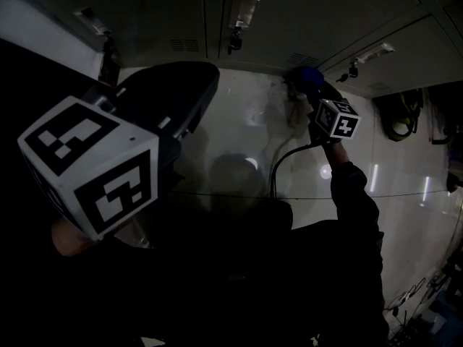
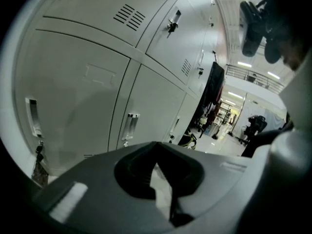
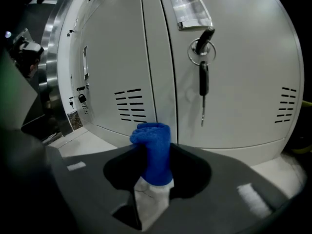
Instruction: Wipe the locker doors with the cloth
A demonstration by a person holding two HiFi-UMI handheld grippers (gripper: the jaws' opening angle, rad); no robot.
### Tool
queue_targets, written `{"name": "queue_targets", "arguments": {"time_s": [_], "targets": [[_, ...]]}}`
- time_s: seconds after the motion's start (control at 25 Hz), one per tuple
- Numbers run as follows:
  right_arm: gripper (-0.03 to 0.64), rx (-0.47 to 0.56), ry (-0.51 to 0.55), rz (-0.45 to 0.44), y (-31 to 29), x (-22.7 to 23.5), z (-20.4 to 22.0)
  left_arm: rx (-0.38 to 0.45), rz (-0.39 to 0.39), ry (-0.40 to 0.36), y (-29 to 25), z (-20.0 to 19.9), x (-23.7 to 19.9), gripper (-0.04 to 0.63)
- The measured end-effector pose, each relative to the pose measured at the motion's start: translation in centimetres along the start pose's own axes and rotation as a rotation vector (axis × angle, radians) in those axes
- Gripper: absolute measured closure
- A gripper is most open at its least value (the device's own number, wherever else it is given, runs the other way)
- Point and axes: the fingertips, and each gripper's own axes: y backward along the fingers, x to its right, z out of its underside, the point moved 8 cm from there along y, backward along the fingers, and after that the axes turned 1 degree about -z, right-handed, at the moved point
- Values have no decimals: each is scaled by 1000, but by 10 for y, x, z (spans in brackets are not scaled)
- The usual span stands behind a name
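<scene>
The blue cloth (image 3: 151, 133) is bunched into an upright wad and pinched between the jaws of the right gripper (image 3: 155, 149), with its top sticking out past the tips. It points at the seam between two lower locker doors (image 3: 234, 96), close in front of them. Whether it touches the metal cannot be told. A key (image 3: 203, 79) hangs from the lock of the right-hand door, above the cloth. The left gripper (image 2: 156, 147) is held back from the lockers, its jaws closed together with nothing between them.

The step in hand looks like bringing the cloth to a door panel. Next, the wad likely needs pressing flat on the panel and sweeping across it, clear of the key.
</scene>
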Motion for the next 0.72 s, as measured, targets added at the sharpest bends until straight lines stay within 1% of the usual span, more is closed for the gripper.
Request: {"name": "queue_targets", "arguments": {"time_s": [0.12,0.2,0.52,0.6,0.72], "targets": [[485,-12,-12,-11,2,-5,0,-1,-1,-2,-1,-1,1,615],[486,-9,-12,-43,9,-16,-5,0,-1,-4,-2,-2,1,615],[488,117,75,-241,74,-92,-59,-14,4,3,-6,-1,2,615],[489,144,92,-273,89,-108,-70,-14,7,2,-6,-2,4,615],[493,174,120,-297,110,-121,-85,-10,9,-2,-5,-4,6,615]]}}
